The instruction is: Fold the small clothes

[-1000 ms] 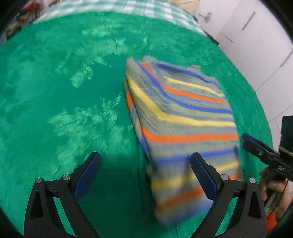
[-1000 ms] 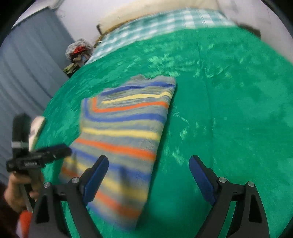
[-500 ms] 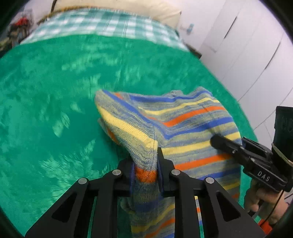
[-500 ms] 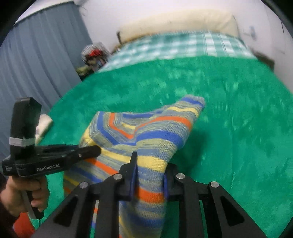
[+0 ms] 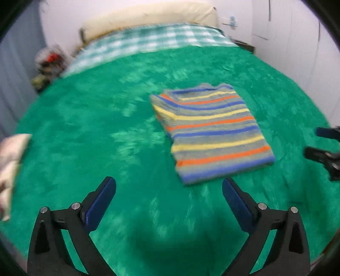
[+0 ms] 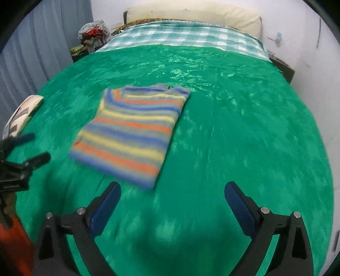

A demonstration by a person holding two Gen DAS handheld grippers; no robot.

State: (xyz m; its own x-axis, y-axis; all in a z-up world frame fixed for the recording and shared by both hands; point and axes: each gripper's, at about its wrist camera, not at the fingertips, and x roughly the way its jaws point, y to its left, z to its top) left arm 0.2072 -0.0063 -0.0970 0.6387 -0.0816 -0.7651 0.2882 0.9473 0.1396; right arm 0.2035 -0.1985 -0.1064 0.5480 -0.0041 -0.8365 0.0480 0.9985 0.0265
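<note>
Striped sweater (image 5: 210, 131) lies folded flat on green blanket (image 5: 106, 131), mid-bed, nothing on top. Checked sheet (image 6: 182, 35) and cream pillow (image 6: 191, 14) beyond sweater; pale cloth (image 6: 21, 114) at blanket's left edge. Left gripper (image 5: 169, 191) and right gripper (image 6: 172, 195) just short of sweater's near edge, jaws spreading, nothing between. Bare blanket all round sweater.

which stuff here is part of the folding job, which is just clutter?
Job:
- folded grey knitted sweater with blue, yellow and orange stripes
- left tongs, opening, nothing between
- right tongs, opening, nothing between

Lying about:
- green plush blanket
- checked sheet
- cream pillow
- white patterned cloth
</note>
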